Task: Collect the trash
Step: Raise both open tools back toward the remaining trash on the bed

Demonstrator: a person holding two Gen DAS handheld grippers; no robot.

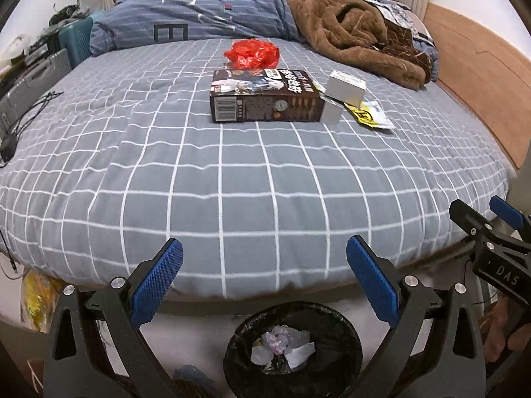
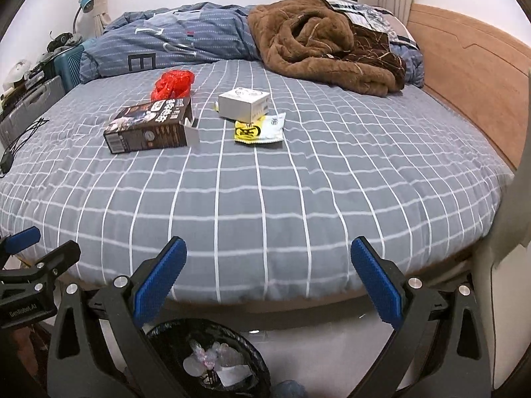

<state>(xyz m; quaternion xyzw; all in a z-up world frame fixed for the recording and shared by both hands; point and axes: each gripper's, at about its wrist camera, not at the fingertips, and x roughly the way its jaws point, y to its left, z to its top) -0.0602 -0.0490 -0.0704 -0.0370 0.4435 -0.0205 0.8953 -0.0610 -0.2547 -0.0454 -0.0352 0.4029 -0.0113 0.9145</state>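
Note:
On the grey checked bed lie a dark brown cardboard box, a crumpled red plastic bag, a small white box and a yellow-and-white wrapper. A black-lined trash bin with paper scraps stands on the floor at the bed's foot. My left gripper and right gripper are both open and empty, held over the bin at the bed's near edge.
A blue striped duvet and brown fleece blanket are heaped at the far side. A wooden headboard runs along the right. Cluttered cases and a cable sit at the left.

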